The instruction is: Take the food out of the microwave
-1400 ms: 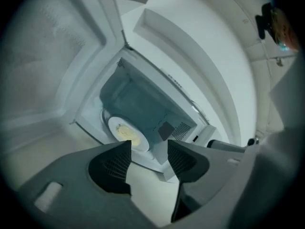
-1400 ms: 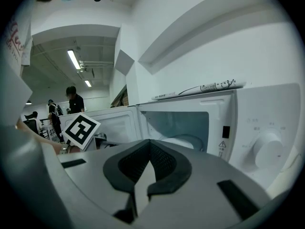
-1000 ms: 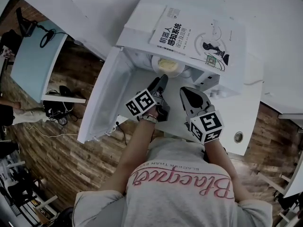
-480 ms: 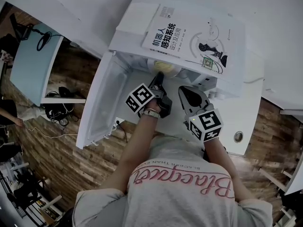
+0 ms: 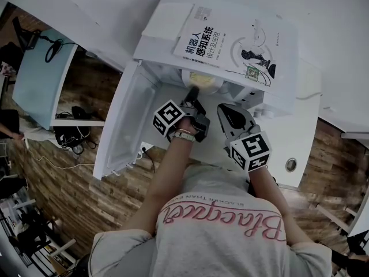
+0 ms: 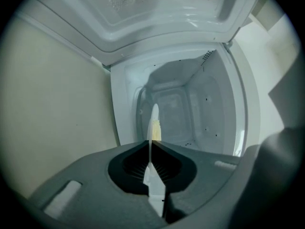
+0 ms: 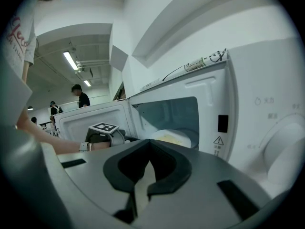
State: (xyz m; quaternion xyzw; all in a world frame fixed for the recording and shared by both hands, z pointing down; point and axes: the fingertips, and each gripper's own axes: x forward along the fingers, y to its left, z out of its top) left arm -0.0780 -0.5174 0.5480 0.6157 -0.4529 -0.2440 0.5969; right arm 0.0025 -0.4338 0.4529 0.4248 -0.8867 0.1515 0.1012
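Observation:
A white microwave stands with its door swung open to the left. Inside lies a white plate of yellow food. My left gripper reaches into the oven mouth and is shut on the plate's near rim. In the left gripper view the plate shows edge-on as a thin white strip pinched between the closed jaws of the left gripper. My right gripper waits just outside the opening, shut and holding nothing. From the right gripper I see the plate ahead in the cavity.
A large book lies on top of the microwave. Right of the opening is the control panel with a round knob. The open door blocks the left side. A pale blue table stands far left on the wooden floor.
The left gripper's jaws went from wide open to closed on the plate's rim, and the gripper rolled a little. The right gripper stayed where it was.

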